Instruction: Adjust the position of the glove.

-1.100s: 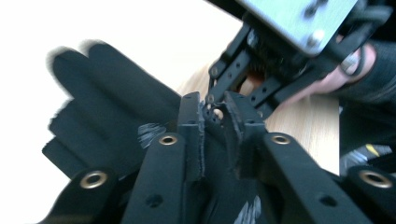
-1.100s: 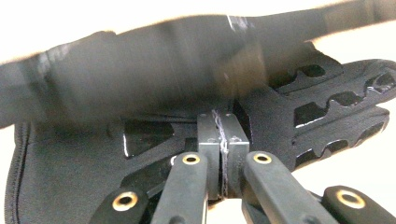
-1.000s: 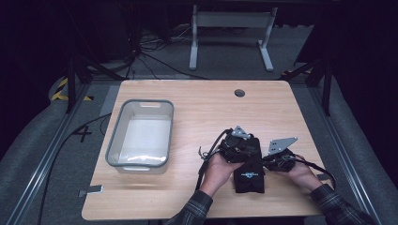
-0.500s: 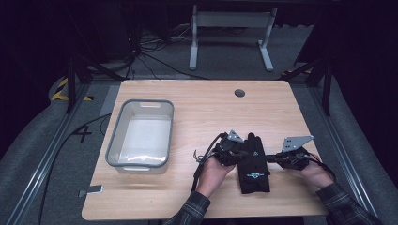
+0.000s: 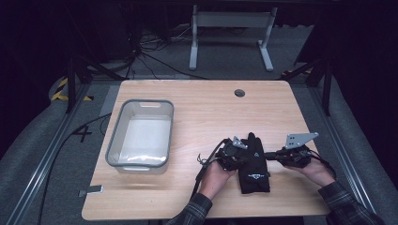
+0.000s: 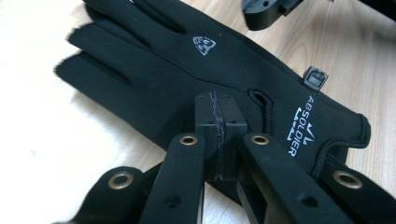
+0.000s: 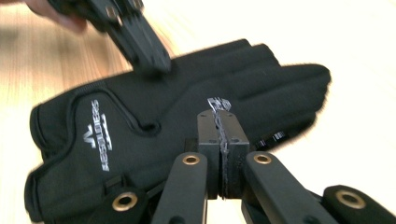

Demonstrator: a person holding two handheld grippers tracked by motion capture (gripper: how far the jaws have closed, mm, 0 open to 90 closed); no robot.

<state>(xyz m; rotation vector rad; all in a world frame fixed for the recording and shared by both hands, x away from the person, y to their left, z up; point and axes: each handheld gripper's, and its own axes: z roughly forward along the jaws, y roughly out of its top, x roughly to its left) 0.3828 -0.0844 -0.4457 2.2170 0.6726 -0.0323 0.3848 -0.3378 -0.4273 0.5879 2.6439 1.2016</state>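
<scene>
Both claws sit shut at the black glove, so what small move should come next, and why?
Probably open the left claw slightly. Its jaws are shut, tips on top of the glove, with no fabric between them. The glove lies flat on the table, so a grip needs an opening first.

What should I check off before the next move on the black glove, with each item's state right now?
1. Glove lies flat on the table: ok.
2. Left gripper jaws shut, empty, over the glove's back: ok.
3. Right gripper jaws shut, nothing between them: ok.
4. Pads touching the fabric: cannot tell.
5. Jaws opened for a grasp: not ok.
6. Bin upright, clear of both hands: ok.
</scene>
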